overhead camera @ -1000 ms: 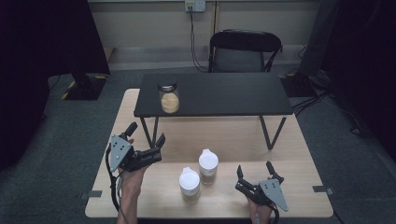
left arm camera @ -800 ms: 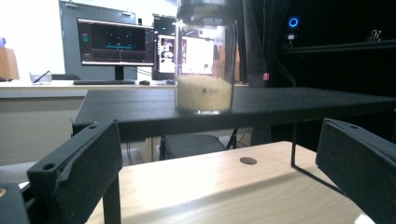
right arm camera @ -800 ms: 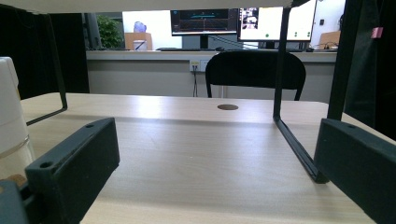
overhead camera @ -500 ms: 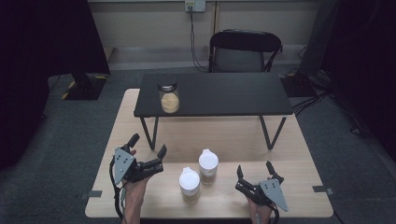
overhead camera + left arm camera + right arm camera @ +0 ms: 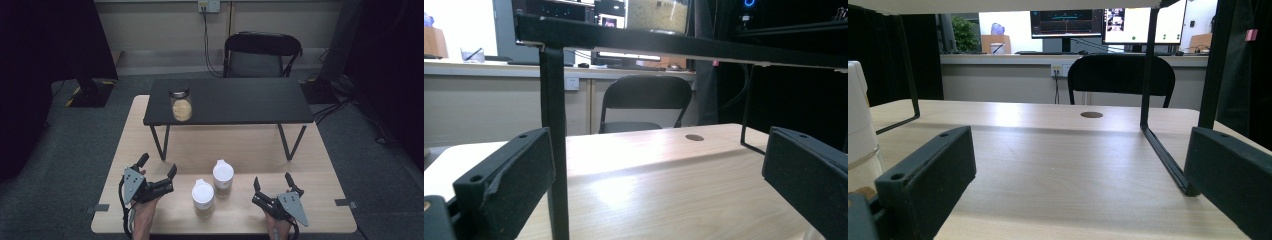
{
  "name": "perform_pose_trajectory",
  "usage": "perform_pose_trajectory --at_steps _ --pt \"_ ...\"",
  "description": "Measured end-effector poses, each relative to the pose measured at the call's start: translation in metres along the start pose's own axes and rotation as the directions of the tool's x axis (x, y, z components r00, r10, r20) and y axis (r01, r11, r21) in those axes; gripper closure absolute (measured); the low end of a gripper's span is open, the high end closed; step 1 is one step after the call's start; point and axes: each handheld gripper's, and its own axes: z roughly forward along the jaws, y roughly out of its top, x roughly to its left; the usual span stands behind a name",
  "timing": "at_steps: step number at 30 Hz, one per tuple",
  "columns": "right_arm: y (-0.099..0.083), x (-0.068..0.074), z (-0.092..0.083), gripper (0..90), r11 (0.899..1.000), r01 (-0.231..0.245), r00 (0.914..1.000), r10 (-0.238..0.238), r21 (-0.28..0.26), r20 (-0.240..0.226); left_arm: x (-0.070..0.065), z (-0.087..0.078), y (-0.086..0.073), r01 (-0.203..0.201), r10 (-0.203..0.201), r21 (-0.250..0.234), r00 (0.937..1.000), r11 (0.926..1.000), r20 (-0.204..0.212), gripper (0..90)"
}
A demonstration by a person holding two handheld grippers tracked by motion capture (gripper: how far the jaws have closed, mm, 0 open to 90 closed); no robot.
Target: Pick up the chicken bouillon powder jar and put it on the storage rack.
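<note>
Your left tongs (image 5: 157, 172) rest low at the near left of the desk (image 5: 235, 145), jaws spread wide and holding nothing, pointing forward and slightly right. Your hand (image 5: 142, 215) and forearm enter from the bottom edge. In the left gripper view the jaws frame bare desk and a leg of the black raised shelf (image 5: 227, 100).

Your right tongs (image 5: 272, 187) sit at the near right, jaws equally wide and empty.

Two white-lidded jars lie between the tongs: the near jar (image 5: 203, 196) and the far jar (image 5: 223, 176), just beside each other, untouched. A third jar (image 5: 181, 105) stands on the shelf.

Against one second ago, your left tongs have come nearer and lower. The right tongs and the jars are unchanged.
</note>
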Motion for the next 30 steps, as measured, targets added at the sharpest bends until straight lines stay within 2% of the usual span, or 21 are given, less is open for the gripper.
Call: perform_pose_trajectory --at_steps 2,4,8,11,14,16,20,26,30 --pt "0.0 0.0 0.0 0.0 1.0 0.0 1.0 0.0 0.0 0.0 -0.001 0.0 -0.003 -0.006 0.006 0.003 1.0 1.0 0.003 0.0" --pt "0.0 0.0 0.0 0.0 1.0 0.0 1.0 0.0 0.001 0.001 -0.001 -0.002 -0.007 -0.015 0.015 0.005 0.9998 0.9999 -0.011 0.0" --pt "0.0 0.0 0.0 0.0 1.0 0.0 1.0 0.0 0.001 0.001 0.0 -0.003 -0.014 0.0 0.0 0.008 1.0 1.0 -0.008 0.0" --pt "0.0 0.0 0.0 0.0 1.0 0.0 1.0 0.0 0.0 0.001 -0.002 -0.004 -0.02 -0.031 0.031 0.015 0.9995 0.9994 -0.011 0.0" --pt "0.0 0.0 0.0 0.0 1.0 0.0 1.0 0.0 0.0 0.001 0.0 -0.005 -0.025 -0.012 0.012 0.019 0.9999 0.9997 -0.008 0.0" --pt "0.0 0.0 0.0 0.0 1.0 0.0 1.0 0.0 0.0 0.001 0.001 -0.006 -0.029 -0.014 0.014 0.016 0.9999 0.9998 0.004 0.0" --pt "0.0 0.0 0.0 0.0 1.0 0.0 1.0 0.0 0.001 0.001 0.003 -0.007 -0.037 -0.015 0.015 0.022 0.9999 0.9996 0.002 0.0" --pt "0.0 0.0 0.0 0.0 1.0 0.0 1.0 0.0 0.001 0.002 0.0 -0.008 -0.047 -0.037 0.038 0.038 0.999 0.9986 -0.023 0.0" --pt "0.0 0.0 0.0 0.0 1.0 0.0 1.0 0.0 0.001 0.002 -0.002 -0.008 -0.054 -0.056 0.058 0.043 0.998 0.9975 -0.025 0.0"
